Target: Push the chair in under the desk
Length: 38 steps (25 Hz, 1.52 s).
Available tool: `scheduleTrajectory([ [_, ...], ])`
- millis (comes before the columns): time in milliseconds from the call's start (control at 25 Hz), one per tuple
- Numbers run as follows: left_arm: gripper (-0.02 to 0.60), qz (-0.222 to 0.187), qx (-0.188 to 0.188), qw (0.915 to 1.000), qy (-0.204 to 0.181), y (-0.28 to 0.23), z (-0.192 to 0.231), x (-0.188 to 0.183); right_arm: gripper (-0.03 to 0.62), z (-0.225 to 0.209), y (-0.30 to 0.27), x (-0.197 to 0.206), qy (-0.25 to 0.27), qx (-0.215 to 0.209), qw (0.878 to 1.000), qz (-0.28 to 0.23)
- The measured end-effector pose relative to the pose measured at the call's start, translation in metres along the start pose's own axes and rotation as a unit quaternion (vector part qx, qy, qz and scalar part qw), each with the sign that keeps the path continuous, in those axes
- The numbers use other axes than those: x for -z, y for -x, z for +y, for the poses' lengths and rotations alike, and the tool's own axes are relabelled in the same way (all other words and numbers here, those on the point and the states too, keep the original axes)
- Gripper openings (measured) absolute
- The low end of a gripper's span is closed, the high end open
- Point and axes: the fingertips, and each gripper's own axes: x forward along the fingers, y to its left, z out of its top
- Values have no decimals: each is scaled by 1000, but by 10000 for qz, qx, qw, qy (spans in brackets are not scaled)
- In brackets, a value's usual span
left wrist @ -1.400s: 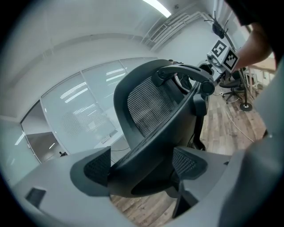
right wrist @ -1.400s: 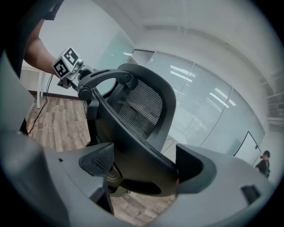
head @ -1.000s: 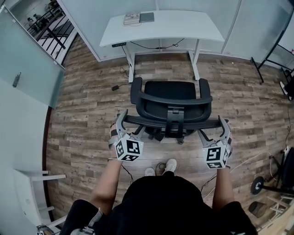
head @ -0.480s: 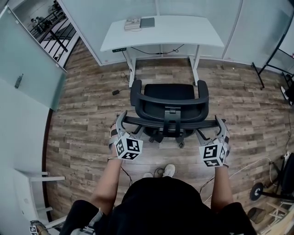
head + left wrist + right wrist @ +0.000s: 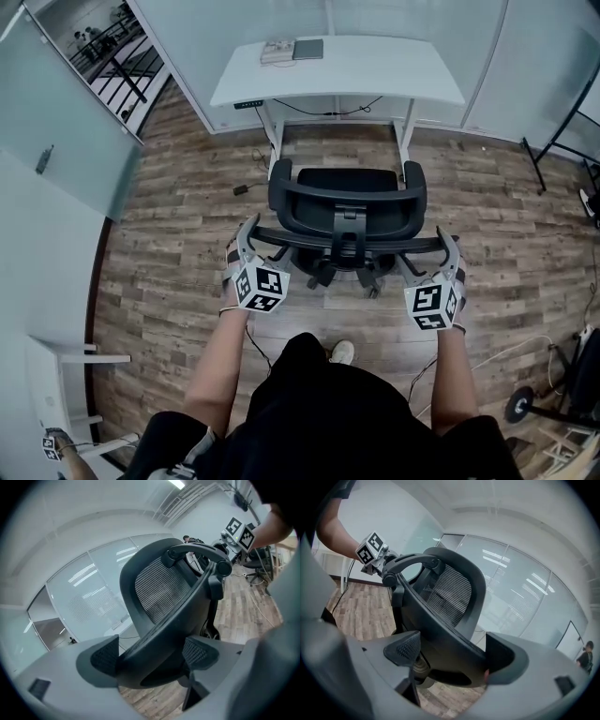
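Firmly, the left tool (image 5: 255,246) and right tool (image 5: 439,261) each clamp one end of the backrest rail of the chair (image 5: 347,202), forearms stretched forward, parallel. It faces the white tabletop (image 5: 375,70), seat near its 2 legs.

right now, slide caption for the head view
Left gripper and right gripper hold the backrest of the black mesh office chair before the white desk.
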Motion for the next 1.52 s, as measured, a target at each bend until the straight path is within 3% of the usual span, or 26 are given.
scheduleTrajectory([
  [680,430,70,13,10000,25,-78,41,-27,437,-51,-78,-17,-22,-46,9999,-96],
  [1520,430,51,54,10000,8,-184,102,-32,439,-91,-198,-35,-67,-75,9998,181],
])
